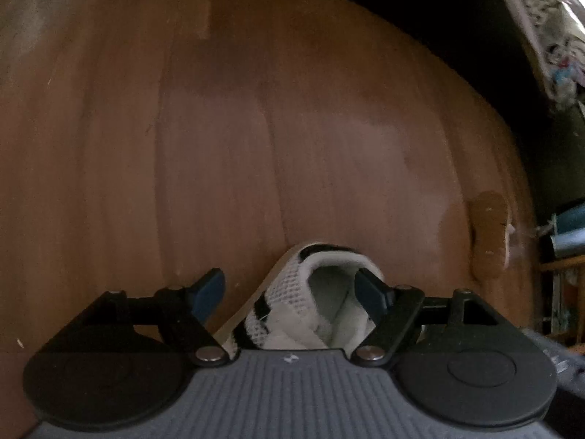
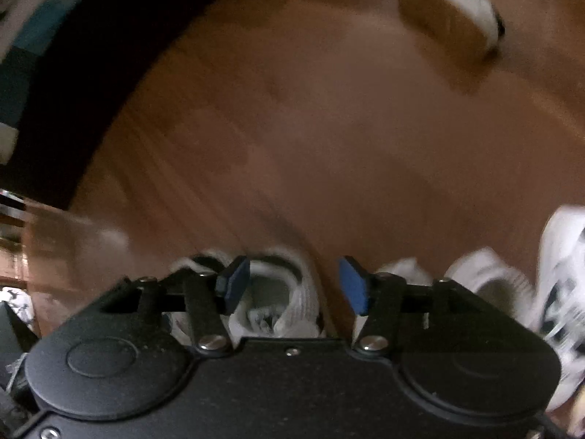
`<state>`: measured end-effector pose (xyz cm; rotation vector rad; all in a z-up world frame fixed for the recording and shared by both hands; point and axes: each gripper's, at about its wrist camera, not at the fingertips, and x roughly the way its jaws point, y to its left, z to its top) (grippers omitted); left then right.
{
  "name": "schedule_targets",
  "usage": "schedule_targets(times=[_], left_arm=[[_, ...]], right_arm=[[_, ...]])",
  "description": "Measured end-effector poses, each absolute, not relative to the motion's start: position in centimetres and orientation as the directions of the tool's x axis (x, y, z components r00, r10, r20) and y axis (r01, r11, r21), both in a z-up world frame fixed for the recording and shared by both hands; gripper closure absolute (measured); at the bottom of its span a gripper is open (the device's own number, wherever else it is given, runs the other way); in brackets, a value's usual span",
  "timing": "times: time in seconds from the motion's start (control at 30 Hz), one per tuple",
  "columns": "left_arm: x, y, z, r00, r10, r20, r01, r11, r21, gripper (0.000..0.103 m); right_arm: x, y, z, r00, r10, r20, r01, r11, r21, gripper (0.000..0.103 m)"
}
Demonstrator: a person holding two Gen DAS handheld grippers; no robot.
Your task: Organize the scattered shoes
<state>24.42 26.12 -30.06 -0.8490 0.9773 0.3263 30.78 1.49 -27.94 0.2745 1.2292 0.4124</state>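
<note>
Left wrist view: the left gripper (image 1: pixel 292 294) stands with jaws spread and unclenched over a white-and-black mesh shoe (image 1: pixel 292 307) on the wooden floor (image 1: pixel 219 128), one pad inside the shoe's opening, the other clear beside it; a shoe lying sole-up (image 1: pixel 489 240) rests well apart. Right wrist view, blurred: the right gripper (image 2: pixel 294 285) is likewise released above a second white shoe (image 2: pixel 281 303), with another white shoe (image 2: pixel 490 278) just beside.

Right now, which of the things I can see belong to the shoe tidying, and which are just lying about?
Belong to the job:
- white mesh shoe between the open left gripper pads
- white shoes below the open right gripper
- overturned shoe, tan sole up, farther off

Just lying about:
- wooden floor
- patterned cloth at the edge
</note>
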Motion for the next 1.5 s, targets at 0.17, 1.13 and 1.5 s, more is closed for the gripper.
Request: schedule_targets(times=[0.17, 1.13, 1.5], left_arm=[[24.6, 26.3, -26.9, 0.611, -0.033, -0.791, -0.512, 0.746, -0.426, 0.025], [28.1, 20.5, -25.5, 0.641, -0.054, -0.766, -0.138, 0.973, -0.184, 0.025], [28.9, 20.7, -25.5, 0.635, -0.048, -0.771, -0.164, 0.967, -0.195, 0.025]], right_arm=[[33.1, -4.1, -25.9, 0.407, 0.438, -0.801, -0.210, 0.899, 0.385, 0.043], [48.1, -13.7, -32.5, 0.536, 0.422, -0.731, -0.223, 0.906, 0.360, 0.026], [44.3, -9.4, -28.5, 0.502, 0.553, -0.665, -0.494, 0.814, 0.304, 0.032]])
